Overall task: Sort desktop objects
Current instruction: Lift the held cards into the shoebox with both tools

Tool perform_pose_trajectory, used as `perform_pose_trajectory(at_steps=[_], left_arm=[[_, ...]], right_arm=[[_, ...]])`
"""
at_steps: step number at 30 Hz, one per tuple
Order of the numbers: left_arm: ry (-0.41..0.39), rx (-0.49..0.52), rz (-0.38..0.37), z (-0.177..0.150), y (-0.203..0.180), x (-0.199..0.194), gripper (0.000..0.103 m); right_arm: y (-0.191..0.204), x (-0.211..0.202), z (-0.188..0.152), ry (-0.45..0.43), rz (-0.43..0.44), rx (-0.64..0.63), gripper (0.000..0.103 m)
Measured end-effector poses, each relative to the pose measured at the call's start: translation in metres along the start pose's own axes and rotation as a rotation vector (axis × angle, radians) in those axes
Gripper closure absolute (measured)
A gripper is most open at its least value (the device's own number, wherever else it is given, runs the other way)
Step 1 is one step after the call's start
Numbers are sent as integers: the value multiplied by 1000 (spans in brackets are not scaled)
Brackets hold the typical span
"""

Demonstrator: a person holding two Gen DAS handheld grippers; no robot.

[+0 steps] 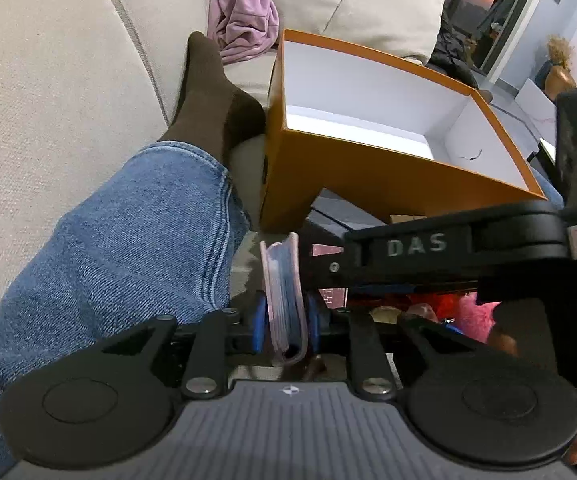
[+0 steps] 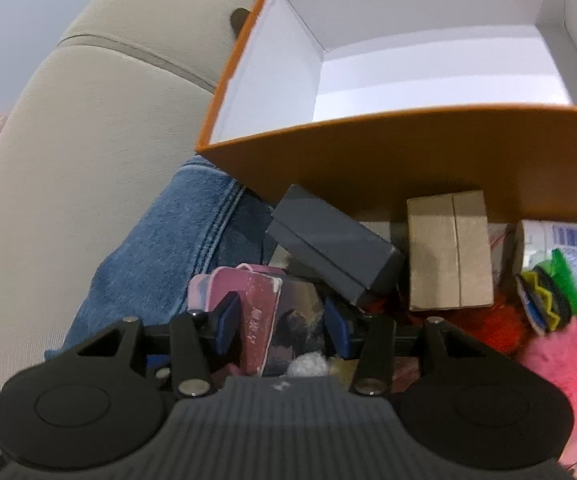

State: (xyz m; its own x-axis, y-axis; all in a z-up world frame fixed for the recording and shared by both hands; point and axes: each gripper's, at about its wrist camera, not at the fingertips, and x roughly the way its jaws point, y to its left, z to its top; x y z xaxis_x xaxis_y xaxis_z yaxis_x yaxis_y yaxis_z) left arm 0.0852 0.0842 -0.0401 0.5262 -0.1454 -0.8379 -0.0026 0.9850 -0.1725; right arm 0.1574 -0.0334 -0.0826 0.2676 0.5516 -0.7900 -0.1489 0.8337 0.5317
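The left gripper (image 1: 286, 320) pinched a thin pink packet (image 1: 282, 300) edge-on, ready for the orange box (image 1: 368, 184); the right gripper (image 2: 284, 320) stood open, seemingly around a pink carton (image 2: 258, 320).

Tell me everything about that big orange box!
The orange box is open-topped cardboard, orange outside and plain white inside, with nothing visible in it. A small dark mark sits on one inner wall. It sits tilted on the beige sofa, beside a leg in jeans. Just before its near wall lie a grey box and a brown carton. Neither gripper touches it.
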Motion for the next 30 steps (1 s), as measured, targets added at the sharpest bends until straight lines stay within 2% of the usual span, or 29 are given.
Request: perform_pose_trajectory(at_steps=[2, 6, 9, 11, 14, 16, 19, 23, 30], left_arm=[[1, -2, -3, 0, 1, -1, 79], [1, -21, -8, -1, 7, -3, 79], [6, -14, -4, 0, 7, -3, 79], [13, 6, 11, 1, 2, 0, 79], [33, 78, 63, -2, -13, 8, 79], [30, 93, 68, -6, -17, 8, 80], [11, 74, 63, -9, -15, 5, 82], [-36, 57, 70, -8, -14, -7, 84], [-210, 29, 59, 13, -12, -65, 84]], right_arm=[[-1, 0, -1, -2, 5, -10, 48], [-5, -17, -3, -6, 12, -46, 58], [-9, -27, -6, -2, -13, -70, 59], [-7, -28, -7, 9, -21, -76, 59], [7, -24, -11, 8, -71, -151, 59], [12, -24, -14, 7, -94, -194, 59], [10, -31, -11, 2, -93, -194, 68], [8, -42, -7, 1, -44, -195, 75], [26, -92, 6, -100, 60, -292, 77]])
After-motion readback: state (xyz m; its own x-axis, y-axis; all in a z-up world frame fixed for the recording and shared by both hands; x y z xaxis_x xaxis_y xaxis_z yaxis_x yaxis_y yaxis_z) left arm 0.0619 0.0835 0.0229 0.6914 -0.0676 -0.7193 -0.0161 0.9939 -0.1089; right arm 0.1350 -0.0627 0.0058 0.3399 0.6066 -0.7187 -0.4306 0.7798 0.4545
